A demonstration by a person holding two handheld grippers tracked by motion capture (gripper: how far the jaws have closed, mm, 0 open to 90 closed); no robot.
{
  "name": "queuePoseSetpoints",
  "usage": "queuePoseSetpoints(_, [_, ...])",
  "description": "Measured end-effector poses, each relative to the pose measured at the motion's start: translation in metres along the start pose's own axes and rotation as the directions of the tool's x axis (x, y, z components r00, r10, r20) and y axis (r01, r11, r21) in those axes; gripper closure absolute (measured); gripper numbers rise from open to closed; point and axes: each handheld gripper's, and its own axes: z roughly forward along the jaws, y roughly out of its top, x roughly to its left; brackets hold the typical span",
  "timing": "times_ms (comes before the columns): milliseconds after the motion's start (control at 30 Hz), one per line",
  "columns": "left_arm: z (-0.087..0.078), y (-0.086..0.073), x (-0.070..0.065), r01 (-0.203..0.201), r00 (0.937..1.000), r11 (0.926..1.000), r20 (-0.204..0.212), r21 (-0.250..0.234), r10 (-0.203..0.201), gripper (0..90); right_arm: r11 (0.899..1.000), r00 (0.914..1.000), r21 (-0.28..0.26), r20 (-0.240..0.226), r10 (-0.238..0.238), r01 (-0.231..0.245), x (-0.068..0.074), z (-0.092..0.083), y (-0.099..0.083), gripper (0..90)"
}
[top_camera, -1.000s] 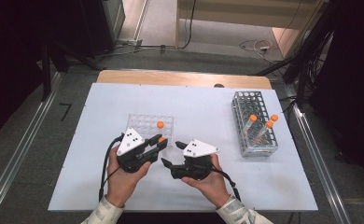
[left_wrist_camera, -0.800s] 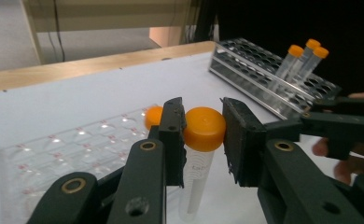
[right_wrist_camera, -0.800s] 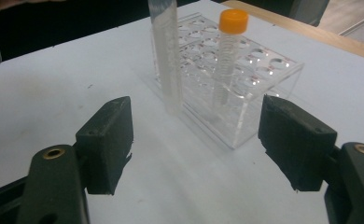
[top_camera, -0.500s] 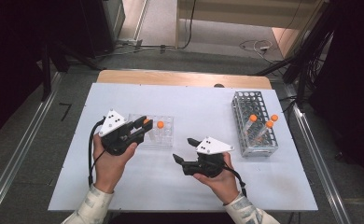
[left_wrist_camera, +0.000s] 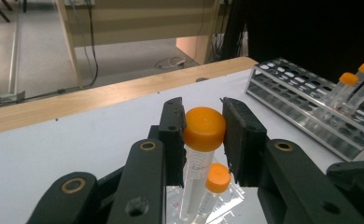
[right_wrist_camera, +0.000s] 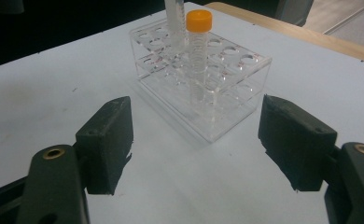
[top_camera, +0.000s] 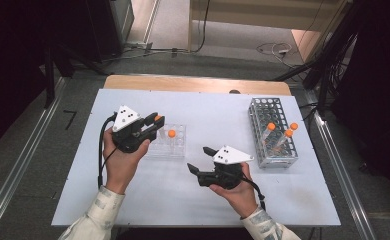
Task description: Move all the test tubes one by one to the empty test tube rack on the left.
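My left gripper is shut on the orange cap of a clear tube, held upright over the left end of a small clear plastic rack. In the left gripper view the jaws pinch that tube by its cap. A second orange-capped tube stands in the rack below. My right gripper hovers open at the table's middle, empty, facing the rack. In the right gripper view its jaws frame the clear rack, the standing tube and the held tube's lower end.
A metal wire rack with three orange-capped tubes stands at the right of the white table. A wooden strip runs along the far edge. Floor cables lie beyond.
The hands have drawn apart. The left gripper went left and up with the tube in it, and the right gripper shifted to the right, still open.
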Motion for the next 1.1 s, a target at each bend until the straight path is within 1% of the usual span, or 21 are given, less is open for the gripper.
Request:
queuePoseSetpoints(133, [0.005, -0.002, 0.0, -0.009, 0.9999, 0.9999, -0.009, 0.009, 0.009, 70.3, 1.0, 1.0, -0.003, -0.001, 0.001, -0.001, -0.001, 0.0, 0.0, 24.1])
queuePoseSetpoints(200, [0.007, -0.003, 0.0, -0.021, 0.9996, 0.9997, -0.019, 0.01, 0.021, 70.3, 1.0, 1.0, -0.003, -0.003, 0.004, -0.004, -0.001, 0.0, 0.0, 23.5])
queuePoseSetpoints(300, [0.009, -0.004, -0.001, -0.024, 0.9995, 0.9996, -0.022, 0.013, 0.024, 70.3, 1.0, 0.9999, -0.006, -0.007, 0.009, -0.009, -0.002, -0.001, 0.0, 23.0])
queuePoseSetpoints(433, [0.011, -0.005, -0.002, -0.027, 0.9994, 0.9995, -0.022, 0.019, 0.027, 70.3, 1.0, 0.9999, -0.013, -0.01, 0.001, -0.001, -0.002, -0.002, 0.0, 22.8])
queuePoseSetpoints(533, [0.012, -0.008, -0.003, -0.033, 0.9992, 0.9991, -0.022, 0.026, 0.034, 70.3, 1.0, 1.0, -0.011, -0.004, -0.002, 0.002, -0.001, -0.001, -0.001, 22.9])
queuePoseSetpoints(867, [0.021, -0.03, -0.005, -0.036, 0.9987, 0.997, -0.034, 0.068, 0.039, 70.1, 1.0, 1.0, -0.007, -0.004, 0.005, -0.005, -0.001, -0.002, -0.001, 22.8])
queuePoseSetpoints(1033, [0.024, -0.036, -0.006, -0.045, 0.998, 0.9958, -0.041, 0.079, 0.048, 70.1, 1.0, 1.0, -0.005, -0.004, 0.006, -0.006, -0.001, -0.001, -0.001, 22.9])
queuePoseSetpoints(1100, [0.024, -0.038, -0.006, -0.038, 0.9981, 0.9963, -0.044, 0.077, 0.042, 70.0, 1.0, 1.0, -0.004, -0.004, 0.005, -0.005, -0.001, -0.001, -0.001, 22.8])
